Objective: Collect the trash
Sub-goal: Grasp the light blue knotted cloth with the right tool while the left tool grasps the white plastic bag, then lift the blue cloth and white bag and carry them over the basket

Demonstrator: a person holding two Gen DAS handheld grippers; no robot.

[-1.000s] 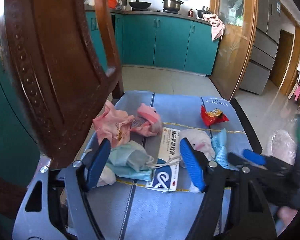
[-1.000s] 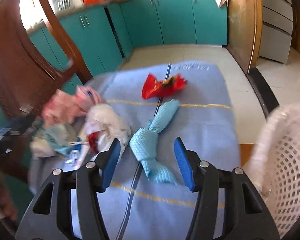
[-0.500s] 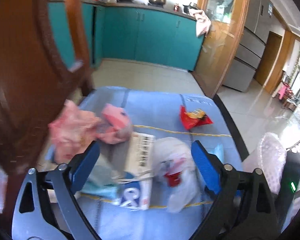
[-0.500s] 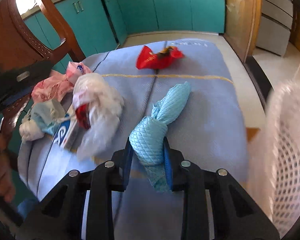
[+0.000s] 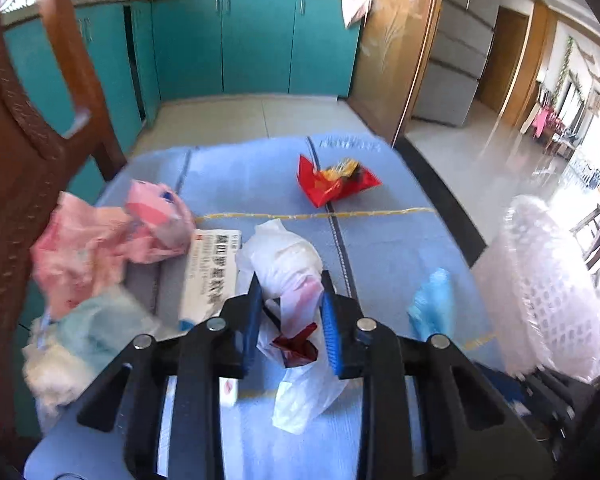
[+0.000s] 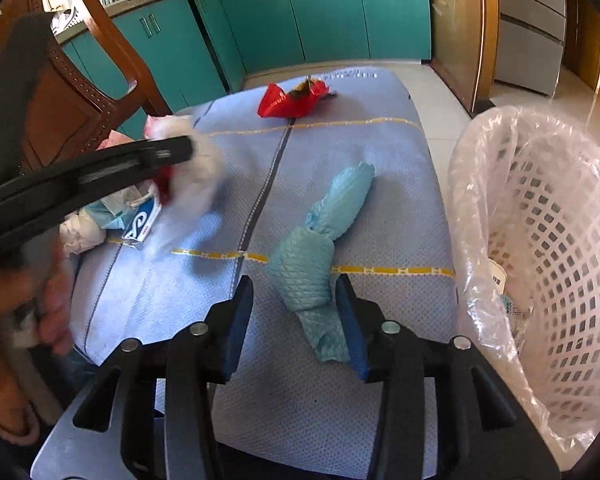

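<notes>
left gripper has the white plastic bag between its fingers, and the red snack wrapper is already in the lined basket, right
Not quite. The left gripper does have the white plastic bag between its fingers, but the red snack wrapper is not in the lined basket. The right wrist view shows it lying on the blue cloth at the table's far end.

both wrist views look close along the tongs, sharing the blue cloth.

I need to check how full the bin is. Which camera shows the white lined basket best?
The right wrist view: the white lined basket fills its right side, sharp, with the inner wall and a few scraps visible. The left wrist view shows only a blurred outer side at the right edge.
</notes>
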